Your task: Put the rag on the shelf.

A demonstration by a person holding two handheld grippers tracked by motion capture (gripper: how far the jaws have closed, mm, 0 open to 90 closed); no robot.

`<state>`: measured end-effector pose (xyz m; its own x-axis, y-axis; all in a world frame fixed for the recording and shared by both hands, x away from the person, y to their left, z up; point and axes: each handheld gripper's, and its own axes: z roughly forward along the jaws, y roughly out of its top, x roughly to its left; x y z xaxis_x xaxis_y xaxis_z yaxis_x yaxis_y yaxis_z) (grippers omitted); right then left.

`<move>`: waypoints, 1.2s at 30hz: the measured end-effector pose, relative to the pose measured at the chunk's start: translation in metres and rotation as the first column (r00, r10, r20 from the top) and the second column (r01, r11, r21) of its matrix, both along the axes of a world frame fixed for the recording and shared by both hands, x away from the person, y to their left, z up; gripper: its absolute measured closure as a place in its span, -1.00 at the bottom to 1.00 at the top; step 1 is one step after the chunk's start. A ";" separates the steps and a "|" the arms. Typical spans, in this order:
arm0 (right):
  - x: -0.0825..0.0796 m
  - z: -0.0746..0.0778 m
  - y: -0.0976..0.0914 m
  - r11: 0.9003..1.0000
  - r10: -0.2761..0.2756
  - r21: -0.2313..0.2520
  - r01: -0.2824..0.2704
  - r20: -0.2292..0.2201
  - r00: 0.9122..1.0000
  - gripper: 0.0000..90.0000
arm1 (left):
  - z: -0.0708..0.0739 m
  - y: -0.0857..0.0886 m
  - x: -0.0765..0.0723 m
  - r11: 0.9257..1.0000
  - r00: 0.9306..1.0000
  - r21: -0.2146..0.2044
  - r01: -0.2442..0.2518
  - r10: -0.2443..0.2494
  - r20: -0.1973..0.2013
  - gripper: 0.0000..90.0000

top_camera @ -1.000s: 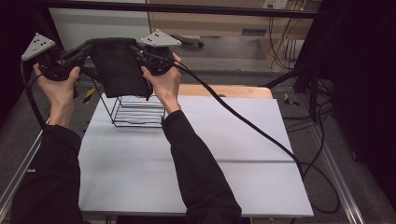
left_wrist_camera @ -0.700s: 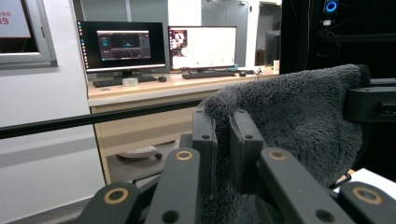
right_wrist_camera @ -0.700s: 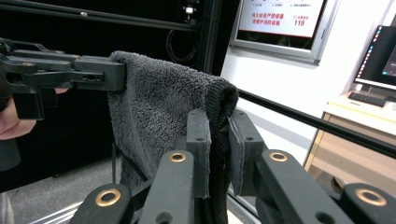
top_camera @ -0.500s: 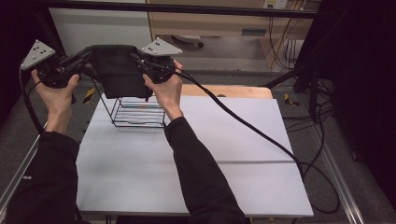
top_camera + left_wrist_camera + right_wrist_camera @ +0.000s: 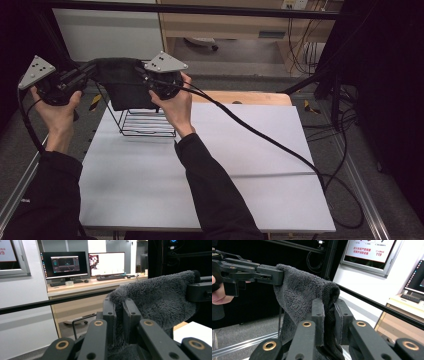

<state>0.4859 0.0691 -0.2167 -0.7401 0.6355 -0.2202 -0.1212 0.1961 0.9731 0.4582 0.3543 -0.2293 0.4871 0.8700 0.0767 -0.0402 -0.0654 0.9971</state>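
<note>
Both tools have sunk a little since the earlier frame, carrying the cloth lower toward the wire basket (image 5: 145,120). The left tool (image 5: 92,70) and right tool (image 5: 145,75), in the upper left of the high view, are each clamped on a top corner of the fluffy dark grey towel (image 5: 125,87). It hangs slack between them above the thin black basket on the smooth white table (image 5: 240,175).

A lab: two lit monitors (image 5: 86,263) on a desk (image 5: 95,283), black framing (image 5: 190,8), loose cables (image 5: 305,50) beyond the bench (image 5: 250,165).
</note>
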 end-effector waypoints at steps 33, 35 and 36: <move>-0.015 -0.003 0.000 0.998 0.058 -0.035 -0.058 0.010 0.998 0.78 | -0.017 0.003 -0.026 1.000 1.000 0.020 0.008 -0.009 0.028 0.82; -0.017 -0.009 0.000 0.997 0.068 -0.020 -0.068 -0.016 0.998 0.78 | -0.026 0.003 -0.030 1.000 1.000 0.013 0.011 -0.011 0.025 0.82; -0.018 -0.012 -0.001 0.998 0.069 -0.011 -0.070 -0.034 0.997 0.78 | -0.029 0.002 -0.031 1.000 1.000 0.025 0.010 -0.011 0.022 0.82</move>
